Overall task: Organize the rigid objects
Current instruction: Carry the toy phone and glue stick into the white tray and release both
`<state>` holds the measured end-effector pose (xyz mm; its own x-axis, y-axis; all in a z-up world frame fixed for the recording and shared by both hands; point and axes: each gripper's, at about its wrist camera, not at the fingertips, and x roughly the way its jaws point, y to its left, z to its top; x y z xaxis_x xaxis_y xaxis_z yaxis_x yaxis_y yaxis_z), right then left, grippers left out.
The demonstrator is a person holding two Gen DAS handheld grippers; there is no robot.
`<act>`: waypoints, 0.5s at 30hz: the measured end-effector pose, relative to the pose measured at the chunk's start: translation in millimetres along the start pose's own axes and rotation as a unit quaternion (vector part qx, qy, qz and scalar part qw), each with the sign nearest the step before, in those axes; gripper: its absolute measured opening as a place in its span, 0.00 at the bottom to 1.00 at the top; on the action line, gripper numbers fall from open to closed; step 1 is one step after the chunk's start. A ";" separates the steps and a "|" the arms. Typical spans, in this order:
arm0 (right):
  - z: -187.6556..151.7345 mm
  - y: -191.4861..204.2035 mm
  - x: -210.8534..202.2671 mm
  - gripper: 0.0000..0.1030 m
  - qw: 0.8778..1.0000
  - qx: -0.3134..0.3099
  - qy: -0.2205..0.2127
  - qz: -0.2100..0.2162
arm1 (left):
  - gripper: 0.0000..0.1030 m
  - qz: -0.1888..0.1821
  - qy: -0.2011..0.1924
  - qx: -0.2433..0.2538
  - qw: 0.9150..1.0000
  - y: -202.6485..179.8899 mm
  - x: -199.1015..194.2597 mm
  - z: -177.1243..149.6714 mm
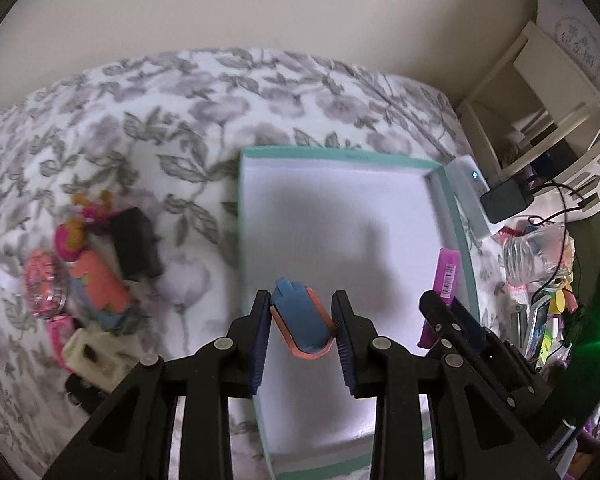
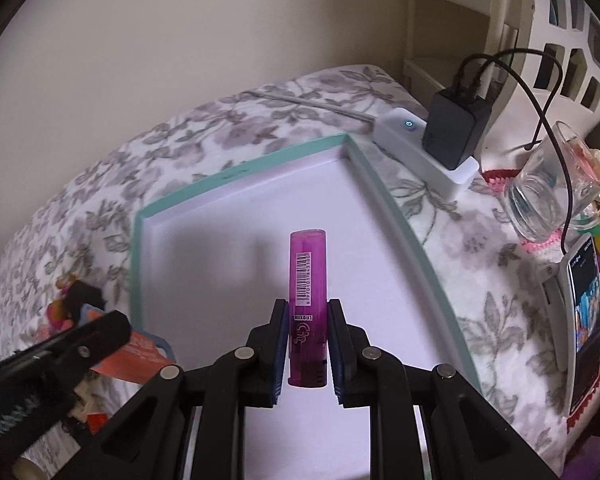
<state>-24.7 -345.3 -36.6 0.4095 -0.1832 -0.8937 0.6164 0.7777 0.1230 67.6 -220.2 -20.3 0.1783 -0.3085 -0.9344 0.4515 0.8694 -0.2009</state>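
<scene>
Two claws are working over the bed (image 1: 260, 92), which is carrying everything under its floral cover. Largest item on it is the tray (image 1: 340, 158), teal rim, white inside, sitting approx mid-bed. Inside looks bare of any set-down item, so by my read nothing is placed yet & the sorting is only just starting.

Next down in size, the pile (image 1: 96, 280) is lying left of the tray, well apart from its rim: black block, pink glitter disc, orange piece, cream piece etc, all still to be moved. Judging by that, most of the job is left.

Left claw (image 1: 302, 320) is hovering over the tray's near-left part w/ a blue clip (image 1: 300, 316) (orange edge) between its pads. Left pad is touching it; a gap is showing on the right, so can't tell if the grip is firm.

Right claw (image 2: 308, 344) is clamping a purple lighter (image 2: 307, 300), barcode side up, pointing fwd over the tray's inside, not touching the floor as far as I can judge. Both items look abt ready for setting down.
</scene>
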 end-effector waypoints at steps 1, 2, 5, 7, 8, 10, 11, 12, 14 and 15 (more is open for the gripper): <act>1.3 -1.1 2.2 0.19 1.000 0.001 0.000 -0.002 | 0.31 0.001 0.006 0.000 1.000 -1.3 6.5 1.9; 2.6 -2.4 4.3 0.19 1.000 0.003 0.001 -0.004 | 0.31 0.002 0.012 0.001 1.000 -2.9 11.6 3.7; 7.5 -3.5 11.8 0.19 1.000 0.003 0.001 -0.005 | 0.31 -0.001 0.026 -0.001 1.000 -6.3 24.5 11.2; 11.0 -5.8 18.0 0.19 1.000 0.004 0.003 -0.008 | 0.31 -0.002 0.025 0.000 1.000 -8.8 30.2 18.5; 12.4 -7.0 21.3 0.19 1.000 0.005 0.005 -0.008 | 0.30 0.000 0.023 0.004 1.000 -11.2 32.2 22.5; 14.8 -9.0 27.6 0.19 1.000 0.006 0.009 -0.008 | 0.30 0.006 0.021 0.008 1.000 -14.4 36.0 29.1; 16.3 -10.3 31.7 0.19 1.000 0.007 0.011 -0.010 | 0.30 0.009 0.021 0.008 1.000 -15.0 39.0 32.9; 17.3 -11.2 34.4 0.19 1.000 0.008 0.013 -0.010 | 0.30 0.010 0.020 0.008 1.000 -15.4 42.4 36.7; 19.7 -12.7 39.9 0.19 1.000 0.009 0.015 -0.010 | 0.29 0.015 0.018 0.009 1.000 -15.8 48.3 42.5; 20.8 -12.9 42.3 0.19 1.000 0.009 0.015 -0.011 | 0.29 0.017 0.018 0.010 1.000 -15.4 51.0 44.5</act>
<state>-1.3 -375.6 -67.1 0.3758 -0.1820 -0.9087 0.6373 0.7626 0.1108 108.6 -266.6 -51.8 0.1624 -0.2640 -0.9508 0.4627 0.8714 -0.1629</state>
